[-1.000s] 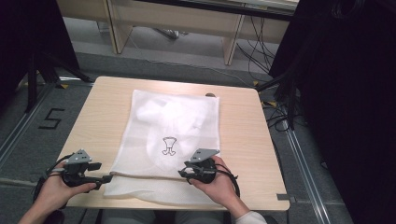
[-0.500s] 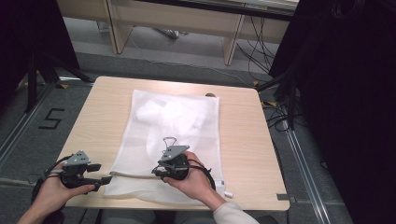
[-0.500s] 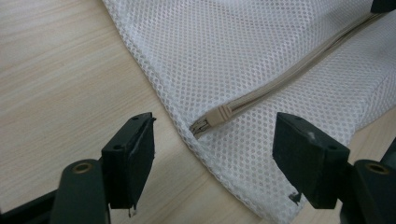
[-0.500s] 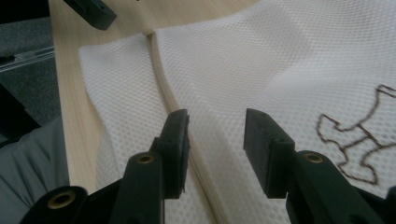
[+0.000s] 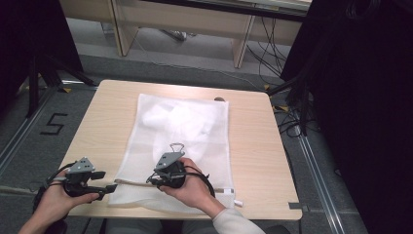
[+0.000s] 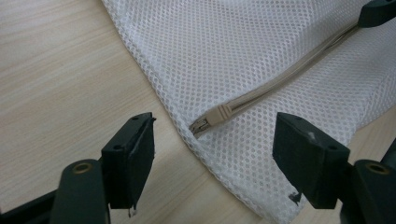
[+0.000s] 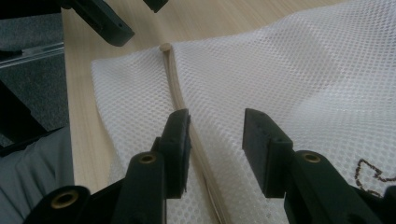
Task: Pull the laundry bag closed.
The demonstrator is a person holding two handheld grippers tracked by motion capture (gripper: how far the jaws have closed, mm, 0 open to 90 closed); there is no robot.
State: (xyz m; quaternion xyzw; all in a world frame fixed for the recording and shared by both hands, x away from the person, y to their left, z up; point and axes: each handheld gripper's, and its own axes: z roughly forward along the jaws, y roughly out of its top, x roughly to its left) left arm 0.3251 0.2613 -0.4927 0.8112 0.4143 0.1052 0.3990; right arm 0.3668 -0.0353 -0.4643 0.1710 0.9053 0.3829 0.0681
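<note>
A wooden counter point(image 5: 253, 146) carries a white mesh bag point(image 5: 185, 131), which lies flat in the middle with its zipper edge toward the person. Some white cloth seems to be inside its far half, and a small dark emblem is printed on the mesh.

The beige zipper point(image 6: 280, 79) runs along the near edge of the bag. Its slider point(image 6: 210, 121) sits at the left corner, just in front of the left tongs point(image 6: 215, 163). These tongs stand wide apart, with the corner of the bag between them, but they do not press on it.

The right tongs point(image 7: 215, 144) hang low over the middle of the zipper line. Their jaws have just been closing a little, yet they are apart, and one jaw is just beside the zipper tape.

I judge that the step in hand is the zipper work. The next move calls for the left tongs to clamp the corner or the slider, while the right tongs hold the mesh beside the tape taut.
</note>
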